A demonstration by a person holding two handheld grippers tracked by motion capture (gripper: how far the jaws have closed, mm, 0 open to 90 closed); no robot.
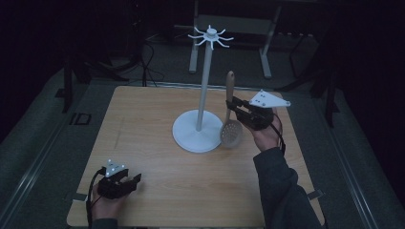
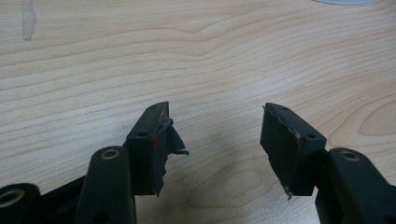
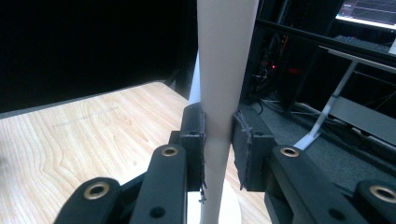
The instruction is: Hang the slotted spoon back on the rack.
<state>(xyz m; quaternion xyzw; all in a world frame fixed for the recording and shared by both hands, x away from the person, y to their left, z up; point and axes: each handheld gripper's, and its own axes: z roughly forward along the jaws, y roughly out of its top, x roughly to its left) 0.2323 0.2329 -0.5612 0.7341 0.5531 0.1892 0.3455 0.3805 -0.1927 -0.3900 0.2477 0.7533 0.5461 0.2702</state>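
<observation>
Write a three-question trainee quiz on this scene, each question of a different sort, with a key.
1. True or false: the right gripper is shut on the handle of the wooden slotted spoon.
2. Where does the spoon's round head hang? A) beside the round base of the white hook stand B) on a top hook C) flat at the table's near edge
3. Fill in: the left gripper's jaws stand ____ above bare wood.

Key: 1 true; 2 A; 3 open.
</observation>
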